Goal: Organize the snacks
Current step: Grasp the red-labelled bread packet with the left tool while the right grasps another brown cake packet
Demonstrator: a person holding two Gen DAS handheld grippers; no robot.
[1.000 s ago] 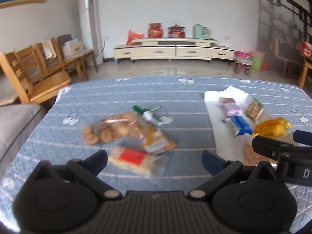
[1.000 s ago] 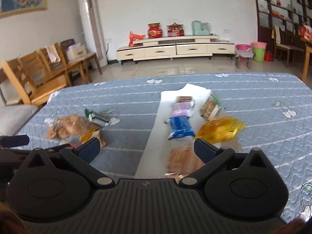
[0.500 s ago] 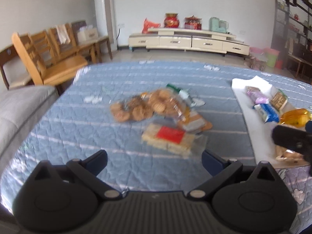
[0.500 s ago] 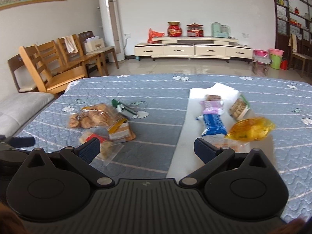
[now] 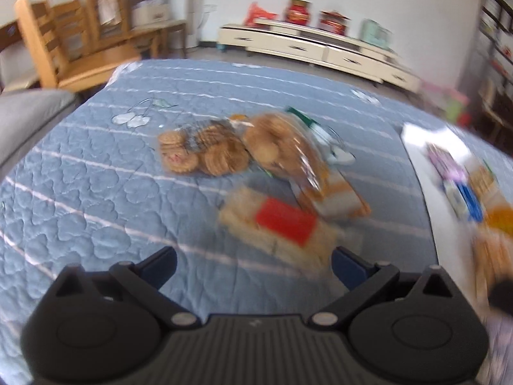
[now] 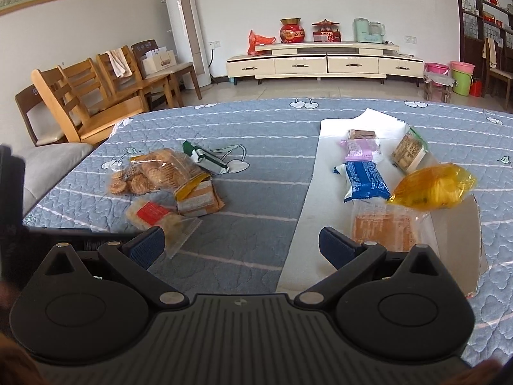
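A loose pile of snacks lies on the blue quilted table: a clear bag of round biscuits [image 5: 205, 152] [image 6: 150, 173], a cracker pack with a red label [image 5: 282, 224] [image 6: 154, 216], an orange-white pack [image 5: 336, 195] [image 6: 198, 197] and a green-white packet [image 6: 205, 158]. A white tray [image 6: 307, 211] to the right holds a blue pack [image 6: 365, 179], a purple pack [image 6: 360, 150], a yellow bag [image 6: 436, 189], an orange cracker pack [image 6: 384, 227] and others. My left gripper [image 5: 253, 266] is open, just before the red-label pack. My right gripper [image 6: 240, 247] is open and empty above the table between pile and tray.
Wooden chairs [image 6: 86, 96] stand past the table's left edge, beside a grey sofa [image 6: 48, 163]. A low cream cabinet [image 6: 323, 61] lines the far wall. The left gripper's body [image 6: 12, 205] shows at the left edge of the right wrist view.
My left gripper has moved closer to the snack pile, which now looks larger and blurred. My right gripper has drawn back a little; the snacks have not moved.
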